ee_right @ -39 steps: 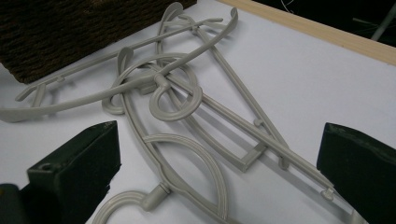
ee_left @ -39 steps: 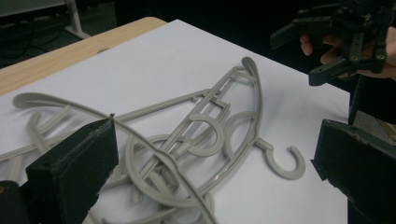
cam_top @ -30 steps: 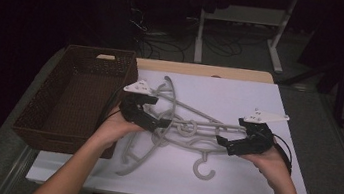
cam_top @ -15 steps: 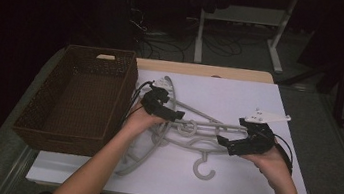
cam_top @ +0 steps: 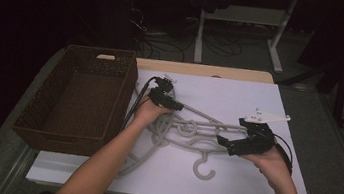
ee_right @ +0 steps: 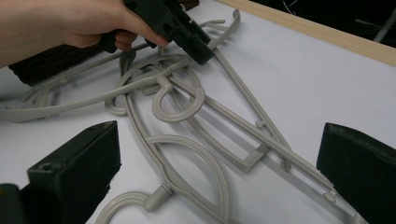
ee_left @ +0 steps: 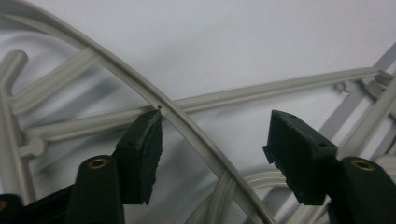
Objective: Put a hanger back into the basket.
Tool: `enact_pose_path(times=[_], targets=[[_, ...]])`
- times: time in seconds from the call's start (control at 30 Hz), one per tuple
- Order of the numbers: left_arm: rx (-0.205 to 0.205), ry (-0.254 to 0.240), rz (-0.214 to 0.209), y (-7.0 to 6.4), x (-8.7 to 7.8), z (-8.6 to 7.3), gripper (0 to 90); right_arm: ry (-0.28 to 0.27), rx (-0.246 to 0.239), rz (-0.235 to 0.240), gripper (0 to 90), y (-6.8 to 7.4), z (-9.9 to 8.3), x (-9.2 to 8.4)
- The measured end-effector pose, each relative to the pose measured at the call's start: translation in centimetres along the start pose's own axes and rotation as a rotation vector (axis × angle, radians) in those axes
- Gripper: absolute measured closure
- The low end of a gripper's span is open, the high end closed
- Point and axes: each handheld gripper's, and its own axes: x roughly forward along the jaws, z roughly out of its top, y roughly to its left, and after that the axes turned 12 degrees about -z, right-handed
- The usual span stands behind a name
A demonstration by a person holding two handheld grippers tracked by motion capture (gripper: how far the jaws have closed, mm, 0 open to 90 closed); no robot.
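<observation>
The pale grey plastic clothes hangers point(cam_top: 191, 130) lie tangled on the white table top point(cam_top: 240, 98), beside the brown woven basket point(cam_top: 79, 95). My left gripper point(ee_left: 212, 147) has just been closing around one thin curved arm without pressing it yet; my right gripper point(ee_right: 219, 172) stays wide and empty. I judge them light, stiff and smooth, so I should grip this arm, though others may lift too.

Bare white table point(cam_top: 261, 96) open beyond and right of the tangled grey hangers point(cam_top: 191, 130); also bare along the near edge, right of the hook. Blocked on the left by the tall-walled wicker basket point(cam_top: 125, 88), just beside the pile. Overlapping hanger arms crowding the middle.
</observation>
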Motion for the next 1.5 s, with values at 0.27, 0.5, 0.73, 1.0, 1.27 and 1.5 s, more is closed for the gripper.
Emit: enact_pose_path(times=[0.27,0.5,0.73,1.0,1.27,1.5], targets=[[-0.032,0.028,0.015,0.5,0.8,-0.3,52.7,-0.001,-0.002,0.0,0.0,0.0,0.0,0.0],[-0.07,0.011,0.003,0.4,0.9,-0.3,60.3,0.001,-0.006,-0.003,0.0,0.1,0.0,0.0],[-0.07,-0.017,-0.002,-0.3,0.4,-0.2,63.8,-0.008,-0.006,-0.003,0.0,0.0,0.0,-0.1],[-0.051,-0.058,-0.034,-1.3,-0.4,0.2,70.3,-0.008,-0.005,-0.003,0.0,0.0,0.0,-0.1],[-0.033,-0.061,-0.057,-2.4,-0.8,0.4,73.4,-0.013,-0.002,-0.003,0.0,0.0,0.0,-0.3],[0.013,-0.083,-0.114,-4.1,-2.0,0.8,74.8,-0.018,0.003,-0.004,0.0,-0.2,0.0,-0.4]])
